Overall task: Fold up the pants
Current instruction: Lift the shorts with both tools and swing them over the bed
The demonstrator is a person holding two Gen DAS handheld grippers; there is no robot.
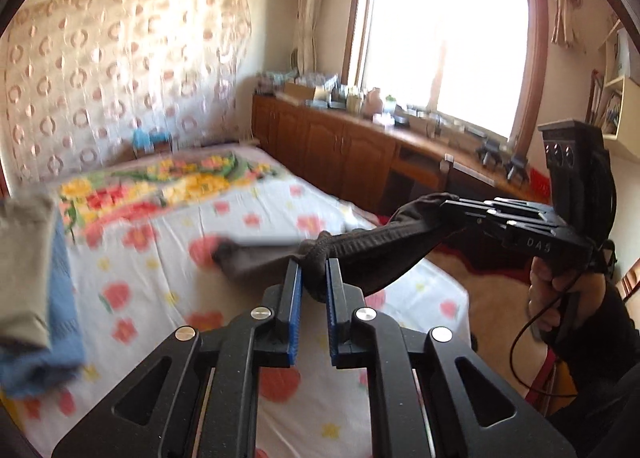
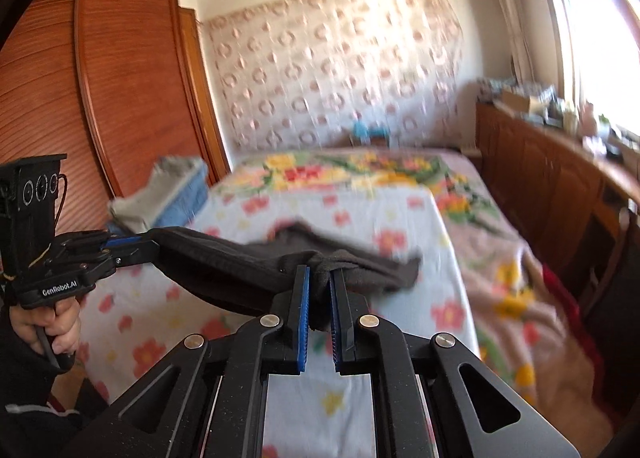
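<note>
We hold the pants (image 1: 360, 254) off the bed (image 1: 248, 217), mid-frame in both views. The left gripper (image 1: 314, 278) pinches one bunch of dark fabric, and the right gripper (image 2: 320, 286) pinches another. The span between the grippers runs roughly level across each frame; in the left view it rises toward the right. The loose end trails away onto the floral sheet (image 2: 360, 209), blurred. A folded grey and blue stack (image 2: 172, 193) sits at the bed's left edge by the wardrobe (image 2: 120, 97). A cluttered wooden counter (image 1: 360, 137) runs under the window (image 1: 448, 41) on the right. Nothing blocks the sheet ahead.
</note>
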